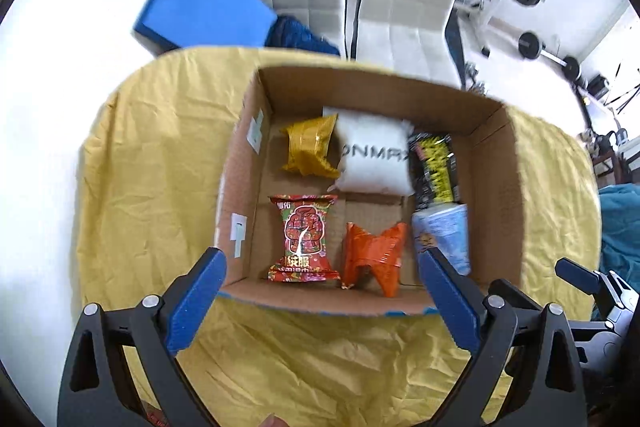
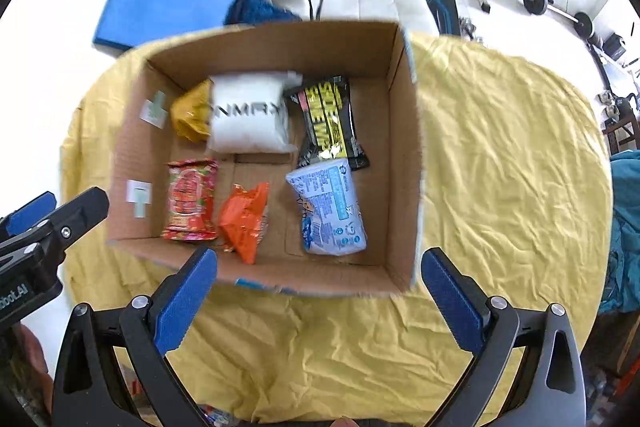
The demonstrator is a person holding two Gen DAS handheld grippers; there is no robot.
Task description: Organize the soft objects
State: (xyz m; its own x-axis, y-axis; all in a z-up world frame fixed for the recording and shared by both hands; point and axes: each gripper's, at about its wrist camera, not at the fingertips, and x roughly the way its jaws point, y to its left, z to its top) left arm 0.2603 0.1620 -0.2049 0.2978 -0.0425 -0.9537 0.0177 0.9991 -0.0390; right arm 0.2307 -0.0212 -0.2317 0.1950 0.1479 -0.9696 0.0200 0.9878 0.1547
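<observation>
Soft packets lie inside the cardboard box (image 2: 400, 147) on the yellow-draped desk (image 2: 500, 167); both my left tongs (image 1: 320, 291) and right tongs (image 2: 320, 279) hover wide open, empty. I judge I'd nudge gently, avoiding crushing.

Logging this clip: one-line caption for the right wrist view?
Open right gripper hovers at the near edge of a box holding six soft packets on yellow cloth.

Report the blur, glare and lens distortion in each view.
Left wrist view: heavy fisheye bending, blown-out white floor, glare on the red snack pack, mild blur at the cardboard box far rim. Right wrist view: same bending, smeared box rim, blurred white pillow pack.
</observation>
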